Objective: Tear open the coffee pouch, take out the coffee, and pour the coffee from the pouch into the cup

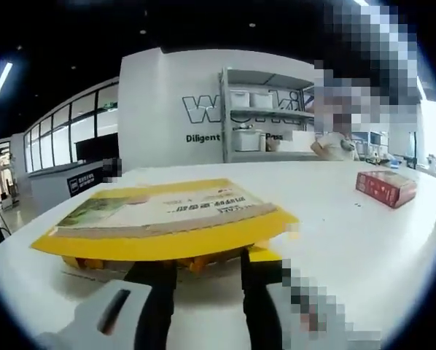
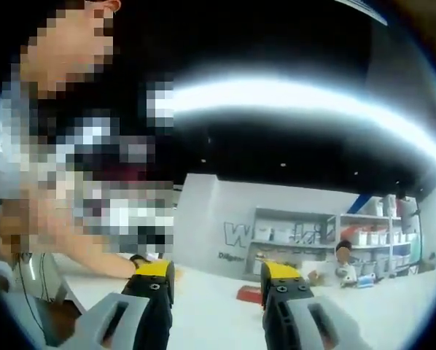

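White tabletop (image 1: 335, 233) is seen across the left gripper view, backed by a white wall with dark lettering and a grey shelving unit (image 1: 265, 113) loaded with white boxes; on the table a large flat yellow coffee pouch (image 1: 167, 219) lies just ahead of the left gripper (image 1: 207, 266), whose black jaws are held apart at the pouch's near edge without clamping it, while a small red box (image 1: 386, 187) rests well off to the right. In the right gripper view the right gripper (image 2: 216, 281) is raised above the table, its yellow-tipped jaws spread apart on nothing, with a person's arm (image 2: 94, 255) stretched along the table at the left and shelving (image 2: 327, 240) behind.
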Available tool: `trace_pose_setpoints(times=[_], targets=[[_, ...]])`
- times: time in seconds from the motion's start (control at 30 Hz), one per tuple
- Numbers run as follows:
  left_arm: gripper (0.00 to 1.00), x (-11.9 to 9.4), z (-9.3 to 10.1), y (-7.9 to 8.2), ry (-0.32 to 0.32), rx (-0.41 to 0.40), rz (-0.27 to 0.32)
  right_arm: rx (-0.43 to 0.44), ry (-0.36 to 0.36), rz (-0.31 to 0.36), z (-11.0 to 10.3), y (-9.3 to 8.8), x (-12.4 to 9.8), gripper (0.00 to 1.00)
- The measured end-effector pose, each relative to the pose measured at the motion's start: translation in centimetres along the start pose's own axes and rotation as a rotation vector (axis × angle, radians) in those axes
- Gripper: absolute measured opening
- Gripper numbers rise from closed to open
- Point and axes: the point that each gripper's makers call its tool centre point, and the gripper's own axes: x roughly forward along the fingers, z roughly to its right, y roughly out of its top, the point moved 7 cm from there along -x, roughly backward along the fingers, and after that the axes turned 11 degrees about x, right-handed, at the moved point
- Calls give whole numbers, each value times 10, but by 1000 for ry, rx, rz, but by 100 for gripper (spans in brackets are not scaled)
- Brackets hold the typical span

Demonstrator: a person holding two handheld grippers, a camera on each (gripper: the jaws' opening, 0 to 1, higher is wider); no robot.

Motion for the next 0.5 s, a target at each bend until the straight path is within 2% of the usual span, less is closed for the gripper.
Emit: trace_pose_setpoints(times=[0.1,0.37,0.5], targets=[[36,5,0,1,1,0,-6,-6,-1,5,-1,3,0,48],[25,1,-4,-3,21,22,-30,-26,-7,13,1,11,-4,48],[14,3,-5,-4,14,9,-42,-30,-11,16,1,13,-6,48]])
